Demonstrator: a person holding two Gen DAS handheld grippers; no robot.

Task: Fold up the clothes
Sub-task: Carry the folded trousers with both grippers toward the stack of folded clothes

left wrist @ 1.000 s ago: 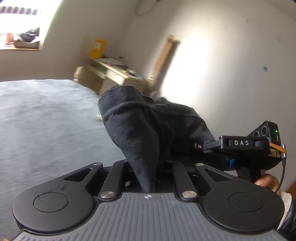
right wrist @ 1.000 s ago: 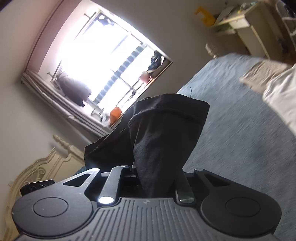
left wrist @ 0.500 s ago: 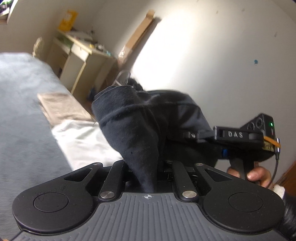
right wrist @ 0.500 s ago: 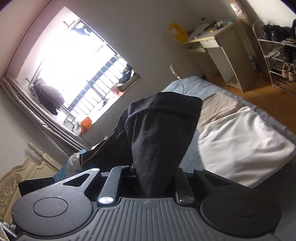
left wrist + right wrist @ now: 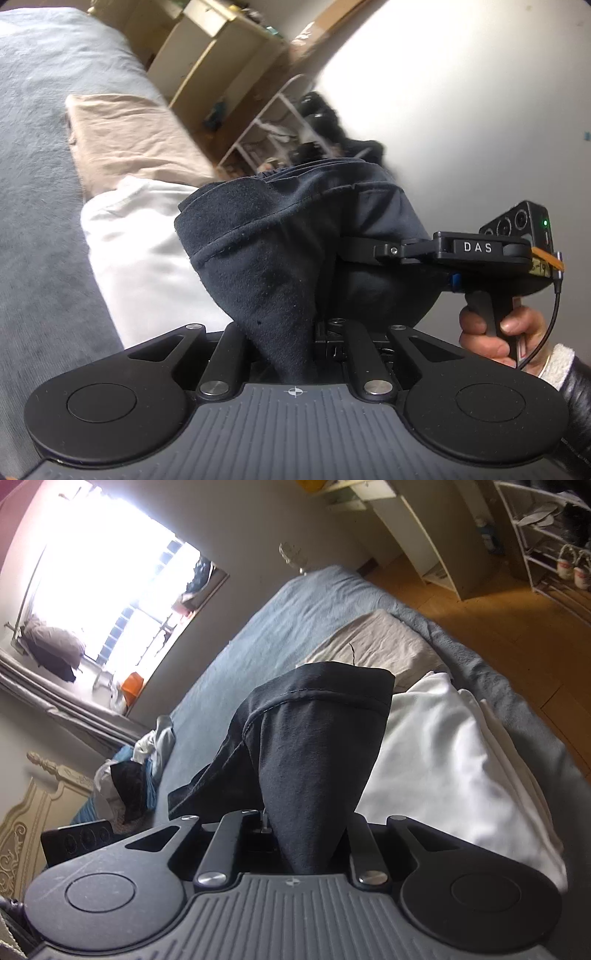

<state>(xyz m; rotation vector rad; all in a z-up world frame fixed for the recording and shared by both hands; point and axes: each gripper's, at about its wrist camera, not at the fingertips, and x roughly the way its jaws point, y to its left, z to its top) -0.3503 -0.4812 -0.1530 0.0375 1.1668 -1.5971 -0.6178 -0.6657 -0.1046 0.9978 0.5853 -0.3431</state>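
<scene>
A black garment [image 5: 280, 266] hangs bunched between both grippers above the bed. My left gripper [image 5: 291, 343] is shut on one end of it; the cloth hides the fingertips. In the right wrist view the same black garment [image 5: 314, 746] rises out of my right gripper [image 5: 306, 834], which is shut on its other end. The right gripper's body [image 5: 480, 251], held by a hand [image 5: 495, 332], shows at the right of the left wrist view. A folded white garment [image 5: 443, 746] lies on the bed just beyond and below the held cloth.
The blue-grey bed cover [image 5: 277, 627] carries a folded beige garment [image 5: 380, 638] beyond the white one. A pile of unfolded clothes [image 5: 136, 771] sits near the headboard [image 5: 33, 812]. Past the bed's edge are wooden floor, a desk [image 5: 207, 48] and a shoe rack [image 5: 546, 554].
Both grippers have swung across the bed and down with the black garment still clamped. The folded white and beige clothes, earlier off to one side or unseen, now lie right under the garment.
</scene>
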